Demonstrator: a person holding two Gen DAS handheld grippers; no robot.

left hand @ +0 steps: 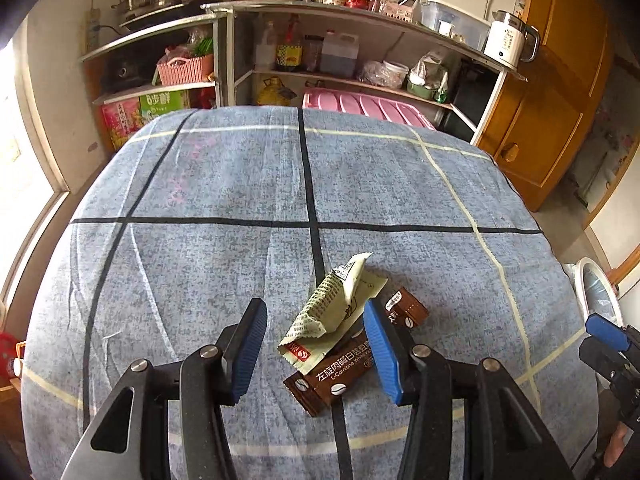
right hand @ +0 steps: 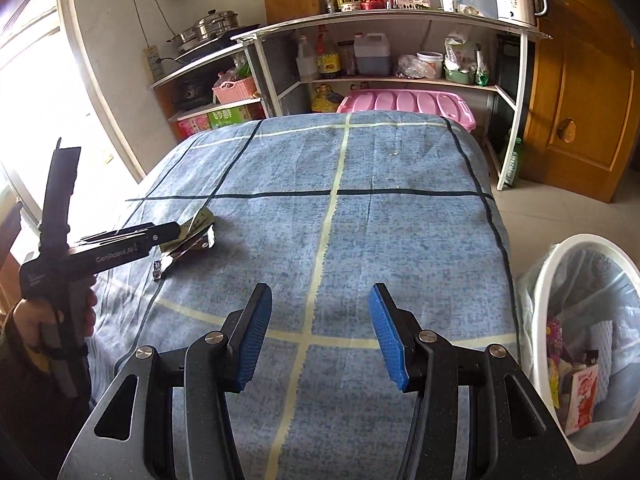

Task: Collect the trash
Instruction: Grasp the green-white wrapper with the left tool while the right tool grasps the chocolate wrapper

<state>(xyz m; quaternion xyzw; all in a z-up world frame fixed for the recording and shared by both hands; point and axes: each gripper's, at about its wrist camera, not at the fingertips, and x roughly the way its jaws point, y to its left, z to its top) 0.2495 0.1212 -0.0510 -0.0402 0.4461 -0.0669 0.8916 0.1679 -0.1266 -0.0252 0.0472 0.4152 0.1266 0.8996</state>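
Wrappers sit in a small pile on the blue checked cloth over the table, nearer its left edge than its right one, well short of the far edge. Green wrapper lies crumpled on top, one end sticking up; brown sachet lies flat under it, and a smaller brown piece touches the pile on the right.

Left gripper has its jaws spread wide and straddles the pile, nothing pinched yet. Right pad looks to be over or against the smaller brown piece; can't tell if it touches. Right gripper is also spread wide, holding nothing, over bare cloth toward the near right corner. Bin with a plastic liner stands on the floor just off the right edge, already holding some rubbish.

Step in hand, as I read it: left grab of the pile.

- Bring the tips down until they nearly graze the cloth, then close. Too deep and they'll bunch the fabric.
- Centre on the overlap of green wrapper and brown sachet so one squeeze takes both.
- Foil is slippery; the flat sachet may slide out. Squeeze fully before lifting.
- Smaller brown piece will likely need a second pass.
- Bin is on the right side, so a long carry across the table, or use the free right gripper for leftovers.
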